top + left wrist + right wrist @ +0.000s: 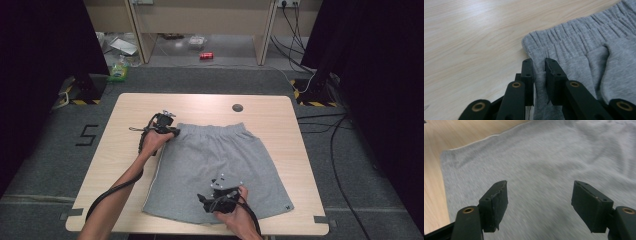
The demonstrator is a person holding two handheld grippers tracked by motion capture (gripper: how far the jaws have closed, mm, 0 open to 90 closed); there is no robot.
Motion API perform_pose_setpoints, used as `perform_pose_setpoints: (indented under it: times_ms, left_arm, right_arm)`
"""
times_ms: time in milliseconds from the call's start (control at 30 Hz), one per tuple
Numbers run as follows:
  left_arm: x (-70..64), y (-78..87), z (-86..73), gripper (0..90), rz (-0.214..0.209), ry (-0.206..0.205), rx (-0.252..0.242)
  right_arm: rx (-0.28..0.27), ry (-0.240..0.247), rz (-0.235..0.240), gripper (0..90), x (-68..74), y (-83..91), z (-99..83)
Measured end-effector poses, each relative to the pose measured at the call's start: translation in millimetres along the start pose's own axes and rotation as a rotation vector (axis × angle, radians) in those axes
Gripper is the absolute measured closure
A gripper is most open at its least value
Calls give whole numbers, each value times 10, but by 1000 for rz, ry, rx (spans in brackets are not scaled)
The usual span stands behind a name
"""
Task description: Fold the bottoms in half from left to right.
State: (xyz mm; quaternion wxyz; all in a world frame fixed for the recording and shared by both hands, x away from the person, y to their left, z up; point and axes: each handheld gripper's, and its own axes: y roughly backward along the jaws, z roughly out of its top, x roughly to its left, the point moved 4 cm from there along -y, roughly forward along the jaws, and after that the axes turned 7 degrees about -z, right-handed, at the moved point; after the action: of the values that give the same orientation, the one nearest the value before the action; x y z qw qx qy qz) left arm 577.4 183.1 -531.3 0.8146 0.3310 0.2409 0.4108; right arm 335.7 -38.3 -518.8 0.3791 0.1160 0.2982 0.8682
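Grey shorts [220, 157] lie flat on the wooden table [125, 145], with the waistband [579, 32] at the far side. My left gripper [172, 130] is at the waistband's left corner. In the left gripper view its jaws [539, 63] stand nearly together with a fold of the shorts' side edge [539, 82] pinched between them. My right gripper [207, 198] hovers over the near hem area, between the two legs. In the right gripper view it [540, 192] is wide open above the grey fabric [544, 157], holding nothing.
A round cable hole [237, 107] sits in the table's far side. Bare wood borders the shorts on all sides. On the floor beyond lie a red can [206, 56], a green packet [119, 72] and cables [320, 125] at the right.
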Motion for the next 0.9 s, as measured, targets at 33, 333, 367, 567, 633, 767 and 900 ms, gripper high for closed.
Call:
perform_pose_setpoints:
  times_ms: [33, 333, 367, 567, 633, 767, 900]
  left_arm:
    - [12, 15, -14, 772, 6, -2, 1]
    - [127, 140, -149, 771, 13, 10, -11]
    - [128, 140, -153, 772, 10, 17, -16]
    - [108, 136, -142, 771, 29, 0, -2]
    - [115, 138, -146, 770, 25, 6, -5]
    - [119, 137, -147, 770, 20, 13, -10]
    - [117, 137, -147, 770, 21, 12, -9]
  right_arm:
    - [0, 6, 7, 298, 37, -32, 24]
    - [8, 58, 84, 320, 390, -262, 177]
    - [7, 58, 95, 323, 435, -290, 196]
    - [13, 80, 141, 337, 669, -408, 268]
    - [18, 96, 154, 340, 764, -444, 291]
    - [23, 103, 172, 352, 898, -504, 328]
    - [32, 101, 193, 372, 1058, -567, 357]
